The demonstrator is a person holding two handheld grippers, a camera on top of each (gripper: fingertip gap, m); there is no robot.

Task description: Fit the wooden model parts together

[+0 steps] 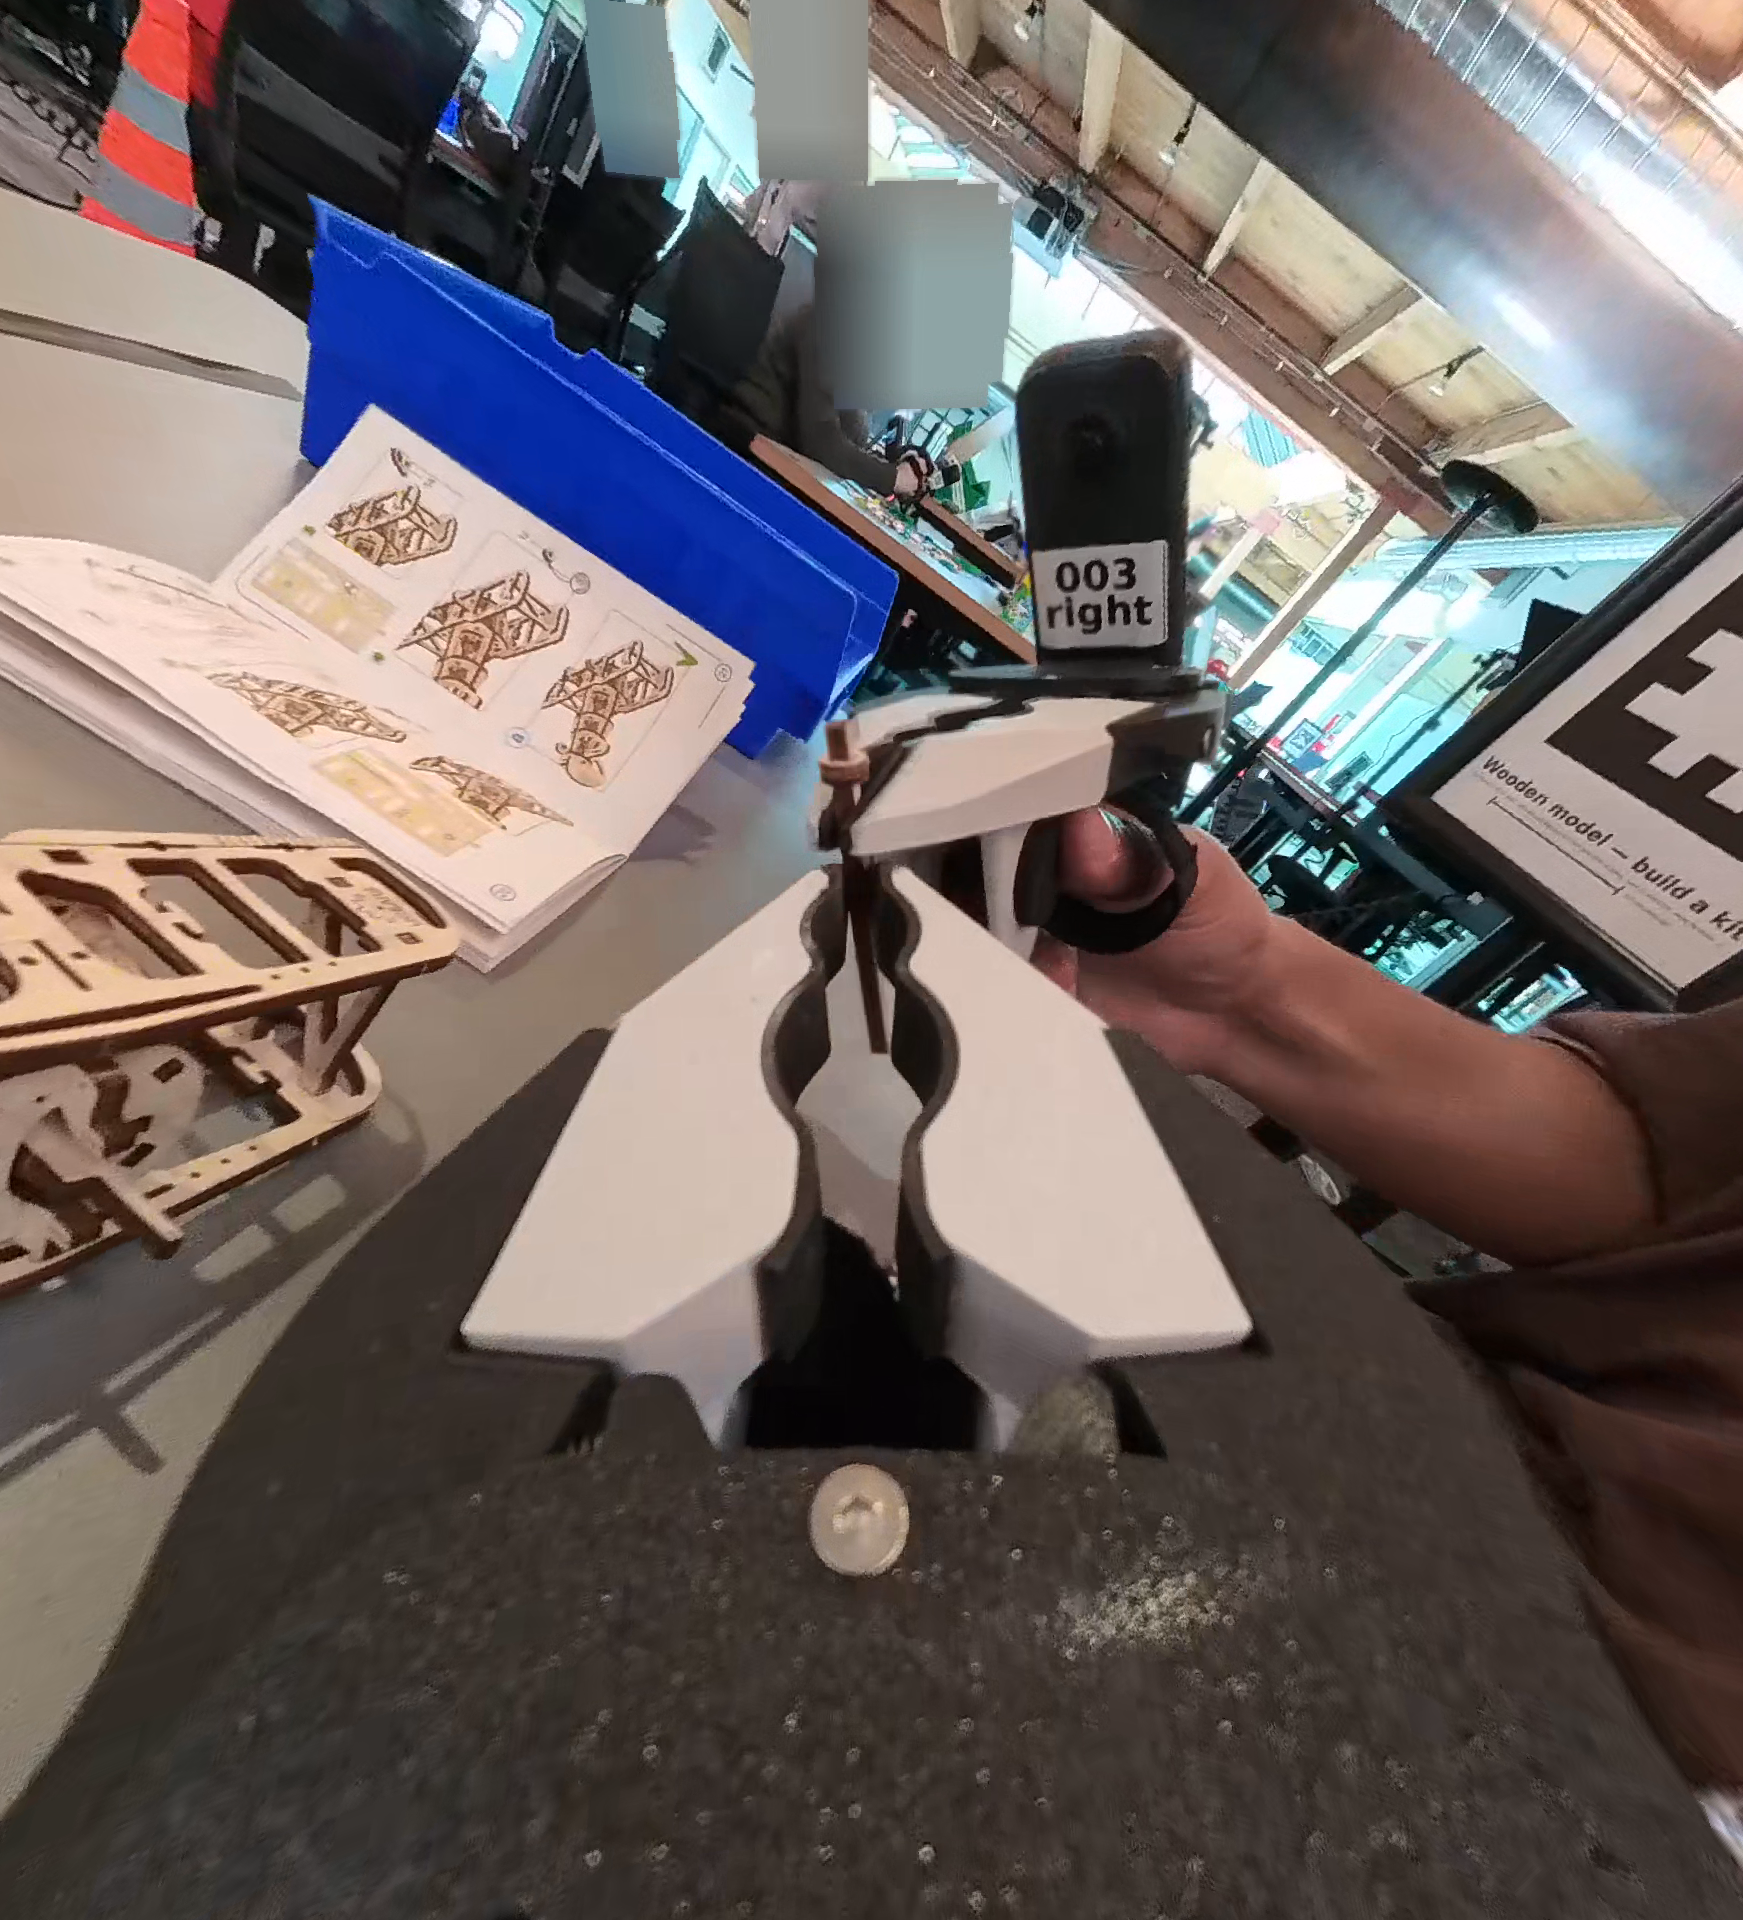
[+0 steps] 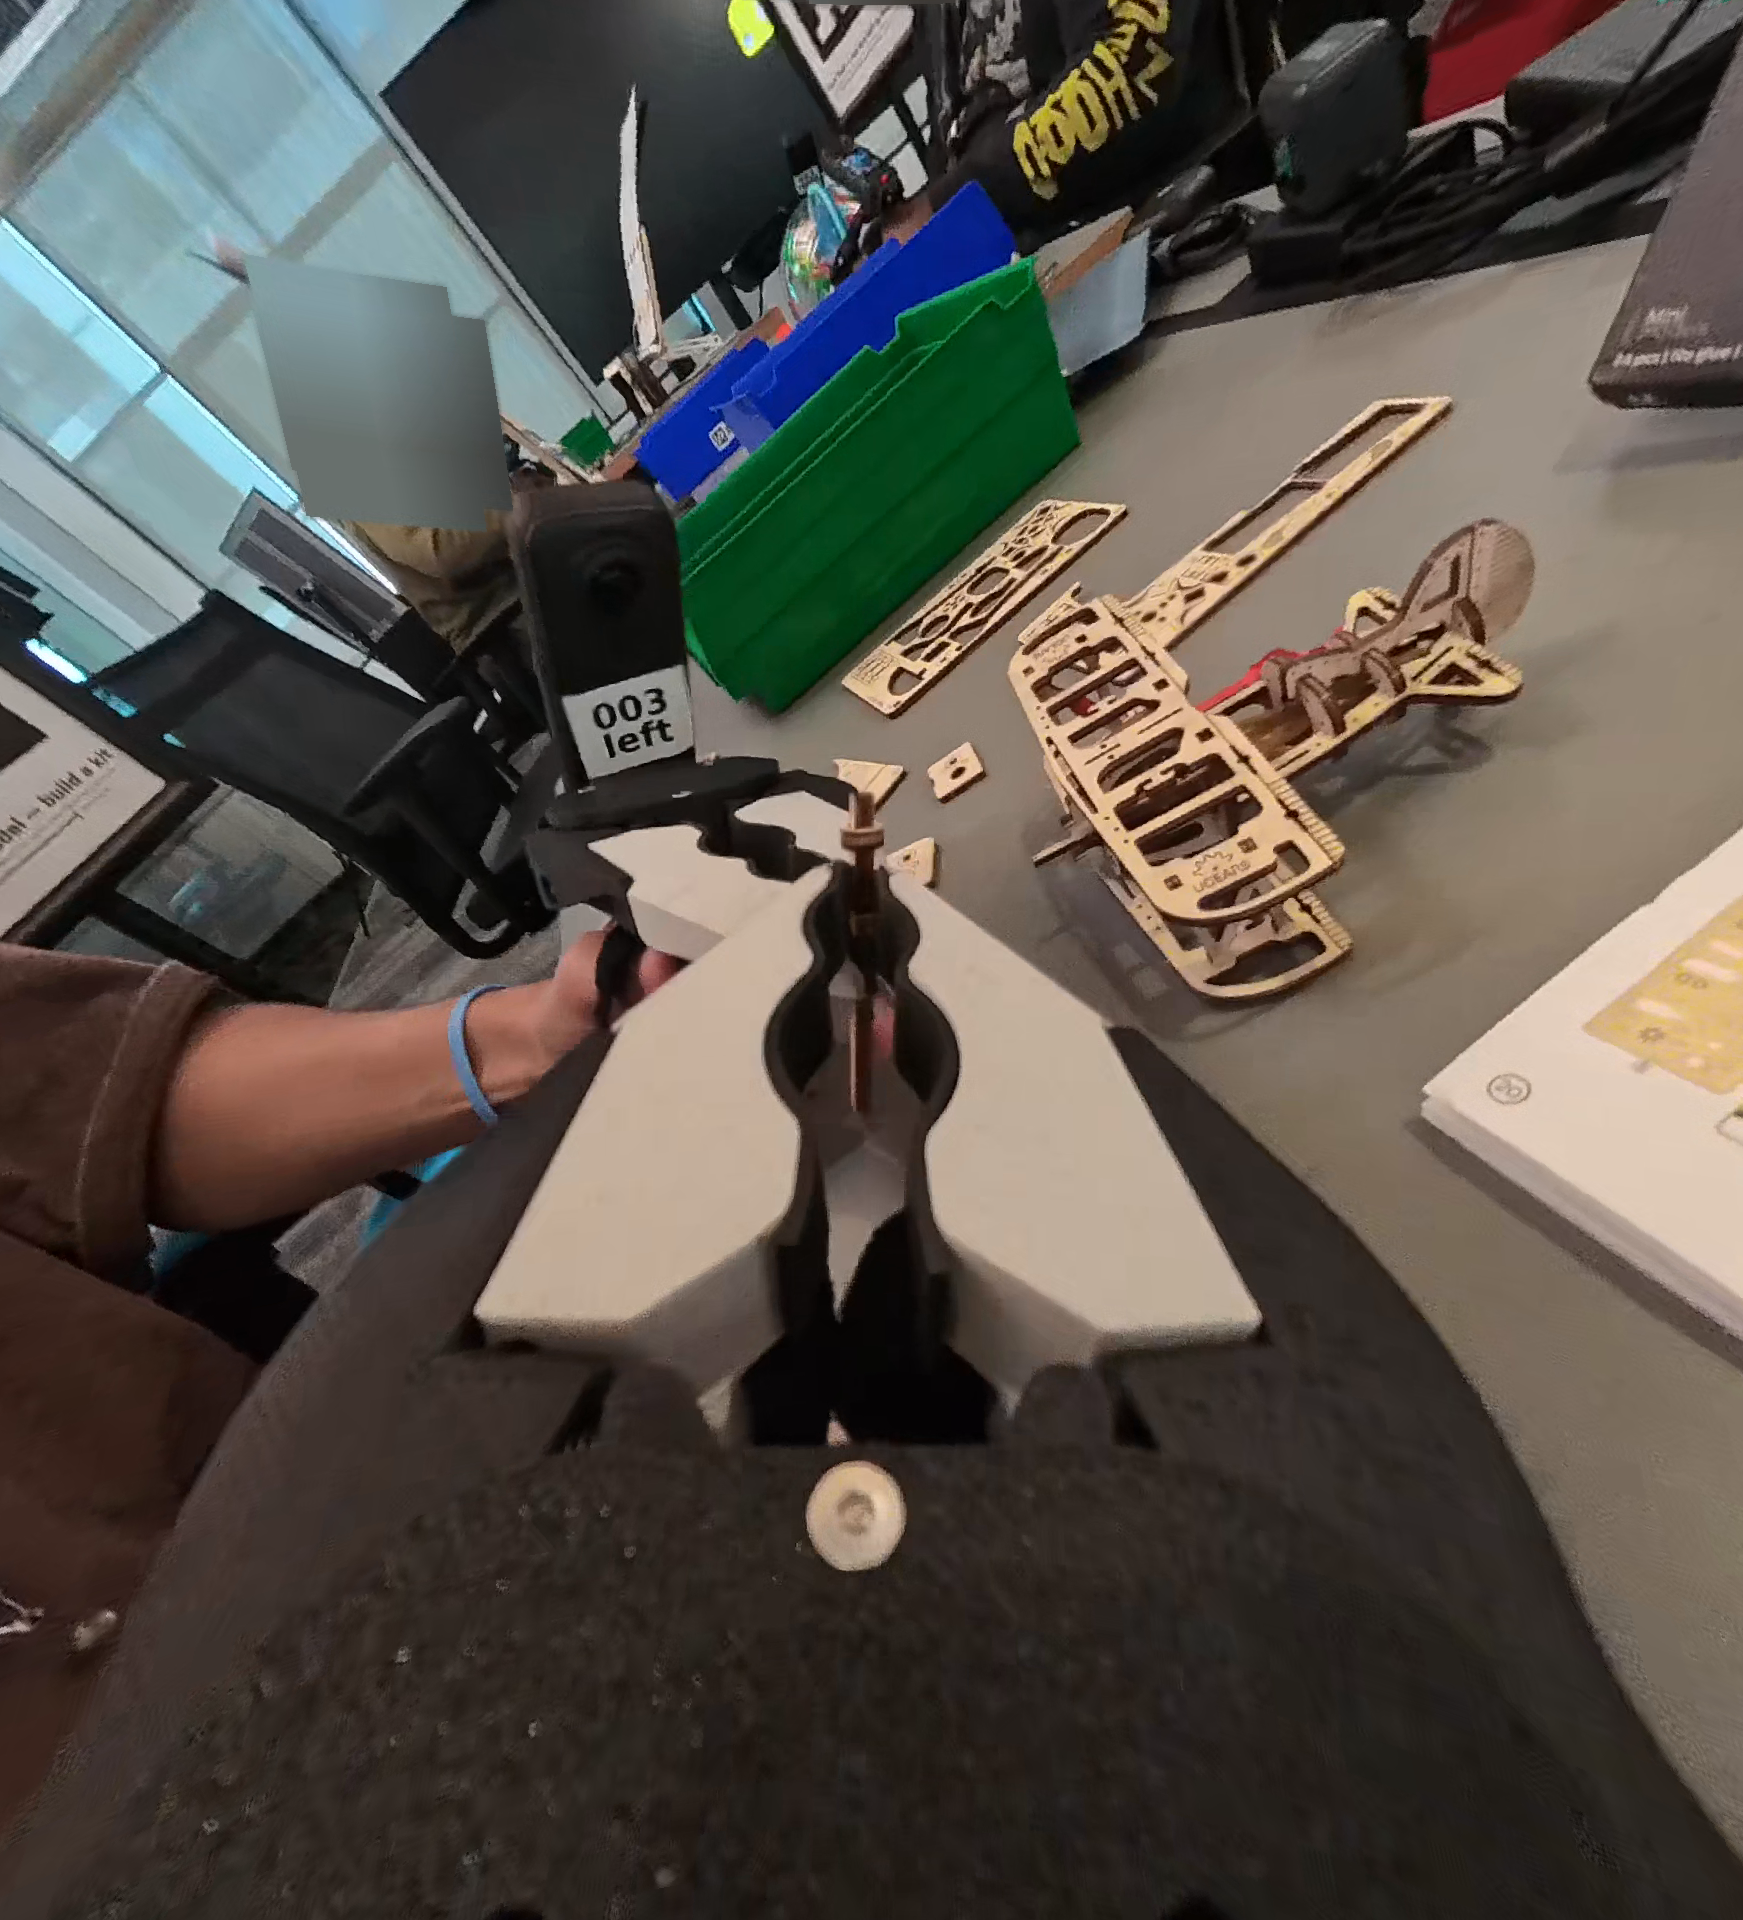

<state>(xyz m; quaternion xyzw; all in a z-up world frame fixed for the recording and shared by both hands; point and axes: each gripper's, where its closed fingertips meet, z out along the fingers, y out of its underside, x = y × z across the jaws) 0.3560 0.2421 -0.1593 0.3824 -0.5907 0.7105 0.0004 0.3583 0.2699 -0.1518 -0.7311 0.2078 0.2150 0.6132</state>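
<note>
A thin wooden rod (image 1: 872,987) with a small wooden ring (image 1: 843,771) near its top is held up in the air between both grippers. My left gripper (image 1: 854,894) is shut on the rod. My right gripper (image 1: 831,821) meets it from the right, just under the ring. In the right wrist view my right gripper (image 2: 862,894) is shut on the rod (image 2: 861,1039), with the ring (image 2: 862,836) just past its tips and my left gripper (image 2: 823,847) touching there. The wooden aeroplane model (image 2: 1179,810) lies on the grey table, also seen in the left wrist view (image 1: 119,1039).
An open instruction booklet (image 1: 379,675) lies by a blue bin (image 1: 586,468). A green bin (image 2: 877,499), two wooden part sheets (image 2: 981,603) (image 2: 1293,499), small loose pieces (image 2: 955,771) and a black box (image 2: 1729,260) are on the table. A marker sign (image 1: 1677,748) stands at the right. My two grippers' fingertips are within a few centimetres of each other.
</note>
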